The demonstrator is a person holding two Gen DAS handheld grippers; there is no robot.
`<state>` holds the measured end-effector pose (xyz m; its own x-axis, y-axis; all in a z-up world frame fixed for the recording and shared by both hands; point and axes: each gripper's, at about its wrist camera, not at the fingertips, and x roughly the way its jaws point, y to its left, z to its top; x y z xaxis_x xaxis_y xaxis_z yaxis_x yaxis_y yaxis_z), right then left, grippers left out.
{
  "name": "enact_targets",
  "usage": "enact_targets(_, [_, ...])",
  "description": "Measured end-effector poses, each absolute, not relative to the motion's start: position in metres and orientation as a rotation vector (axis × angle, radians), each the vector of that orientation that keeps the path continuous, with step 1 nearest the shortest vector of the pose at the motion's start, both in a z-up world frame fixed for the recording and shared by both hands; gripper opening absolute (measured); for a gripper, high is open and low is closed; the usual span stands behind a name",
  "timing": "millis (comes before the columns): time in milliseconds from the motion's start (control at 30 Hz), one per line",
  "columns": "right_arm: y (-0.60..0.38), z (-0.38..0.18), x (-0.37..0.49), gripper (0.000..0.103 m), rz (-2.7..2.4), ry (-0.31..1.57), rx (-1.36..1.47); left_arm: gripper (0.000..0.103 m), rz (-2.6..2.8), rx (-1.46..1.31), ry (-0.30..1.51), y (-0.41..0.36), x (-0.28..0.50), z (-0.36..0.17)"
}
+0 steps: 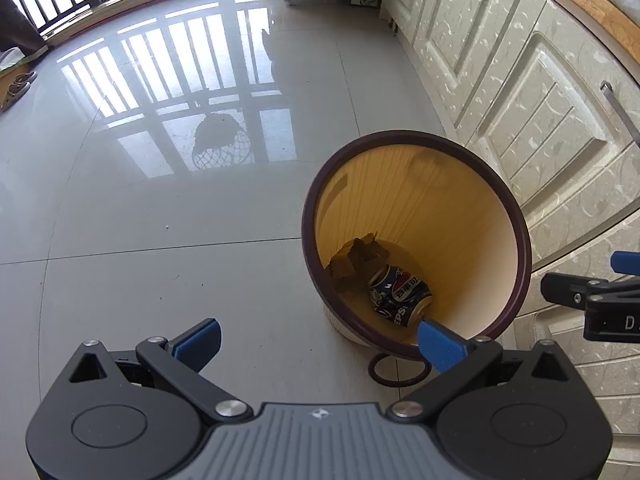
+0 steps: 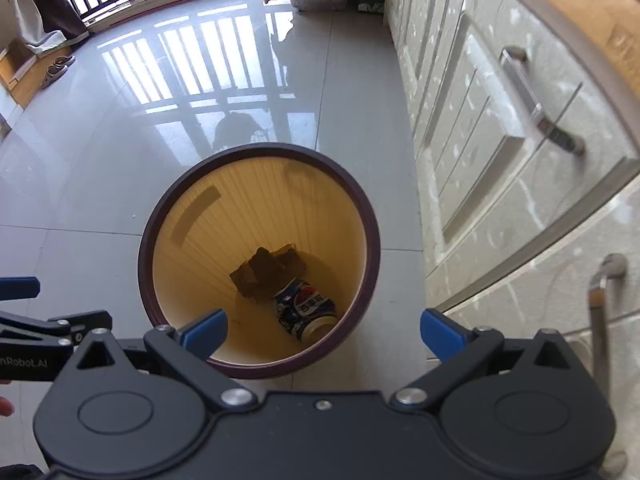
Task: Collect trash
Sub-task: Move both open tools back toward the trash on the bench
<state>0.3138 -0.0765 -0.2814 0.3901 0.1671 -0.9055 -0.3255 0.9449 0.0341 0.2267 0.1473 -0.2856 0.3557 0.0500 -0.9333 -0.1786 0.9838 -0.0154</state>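
Right wrist view: the wastebasket [image 2: 168, 216] is sitting ahead of the right gripper [image 2: 323, 334], holding a crushed Pepsi can [image 2: 306, 308] and brown scraps [image 2: 268, 272]; both the right and left gripper [image 1: 318, 342] are gaping wide, empty.

Left gripper [image 1: 318, 338] hung wide and empty over the floor; crushed can [image 1: 400, 294] and brown scraps [image 1: 356, 260] lay inside the bin [image 1: 516, 216].

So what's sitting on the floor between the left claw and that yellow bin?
A dark rubbery ring lies flat on the grey tile floor, just before the maroon-rimmed yellow bin. Only the left wrist view shows it.
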Motion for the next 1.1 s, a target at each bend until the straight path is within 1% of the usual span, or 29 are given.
enact_targets(267, [-0.08, -0.262, 0.302, 0.103, 0.307, 1.118, -0.177, 0.103, 0.149, -0.117, 1.184, 0.145, 0.216, -0.272])
enact_targets(500, [-0.084, -0.239, 0.287, 0.103, 0.304, 1.086, -0.185, 0.103, 0.139, -0.123, 1.153, 0.139, 0.207, -0.249])
enact_targets(933, [-0.095, -0.177, 0.254, 0.103, 0.326, 0.958, -0.174, 0.103, 0.191, -0.116, 1.027, 0.137, 0.177, -0.182])
enact_targets(1100, [-0.106, -0.142, 0.241, 0.103, 0.332, 0.88, -0.158, 0.103, 0.206, -0.12, 0.949, 0.133, 0.169, -0.149])
